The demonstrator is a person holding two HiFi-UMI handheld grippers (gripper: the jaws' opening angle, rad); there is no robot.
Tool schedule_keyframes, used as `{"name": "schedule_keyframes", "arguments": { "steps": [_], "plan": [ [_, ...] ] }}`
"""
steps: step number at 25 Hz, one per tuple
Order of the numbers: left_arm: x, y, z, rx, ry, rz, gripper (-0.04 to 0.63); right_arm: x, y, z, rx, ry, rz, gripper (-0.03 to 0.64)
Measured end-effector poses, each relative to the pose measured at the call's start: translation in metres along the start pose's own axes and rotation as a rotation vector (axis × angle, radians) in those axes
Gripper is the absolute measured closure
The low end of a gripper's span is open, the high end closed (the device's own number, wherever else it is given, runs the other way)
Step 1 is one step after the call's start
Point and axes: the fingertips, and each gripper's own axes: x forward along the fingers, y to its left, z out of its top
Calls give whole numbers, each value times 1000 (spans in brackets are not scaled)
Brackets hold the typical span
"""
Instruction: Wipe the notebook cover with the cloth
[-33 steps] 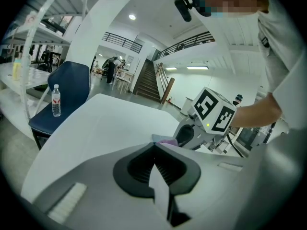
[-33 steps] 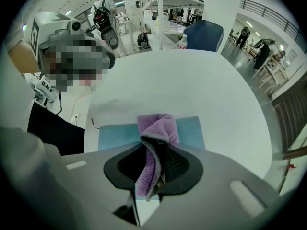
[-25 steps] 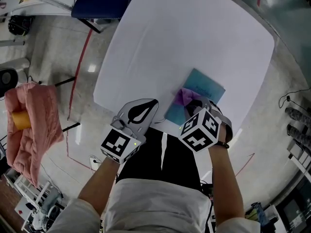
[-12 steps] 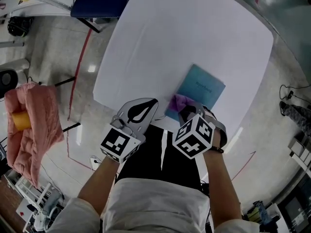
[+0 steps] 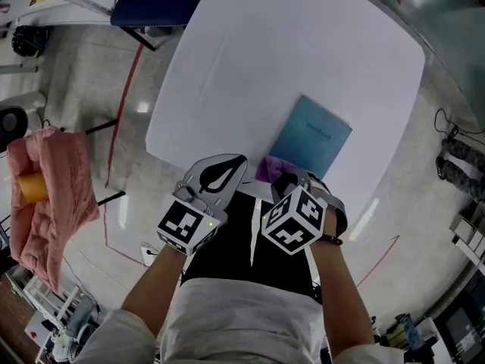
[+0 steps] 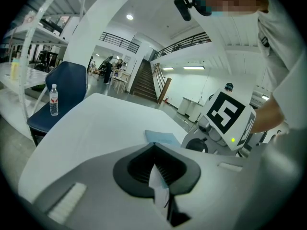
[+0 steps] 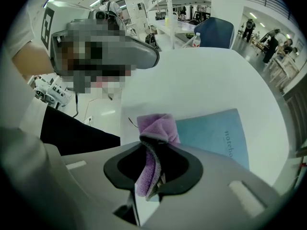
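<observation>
Pinching cloth (image 7: pixel 158 126) w/ jaws, right gripper (image 5: pixel 282 179) sits at notebook's (image 5: pixel 312 136) nr corner.

A pink blanket (image 5: pixel 64 196) (orange object (image 5: pixel 32 188) against it) lies left of the white table (image 5: pixel 303 59), blue chair (image 5: pixel 163 2) beyond.

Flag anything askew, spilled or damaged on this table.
Nothing stands out. The notebook lies closed and flat on the white table, roughly square with its edges. The purple cloth is bunched in the right gripper, jaws shut on it, by the notebook's near corner. No spill or damage shows.
</observation>
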Motion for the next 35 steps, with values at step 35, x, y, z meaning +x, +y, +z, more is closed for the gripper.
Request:
{"name": "schedule_keyframes", "arguments": {
  "steps": [35],
  "plan": [
    [-5, -11, 22, 43, 1, 5, 595, -26, -7, 4, 96, -210, 50, 517]
  ]
}}
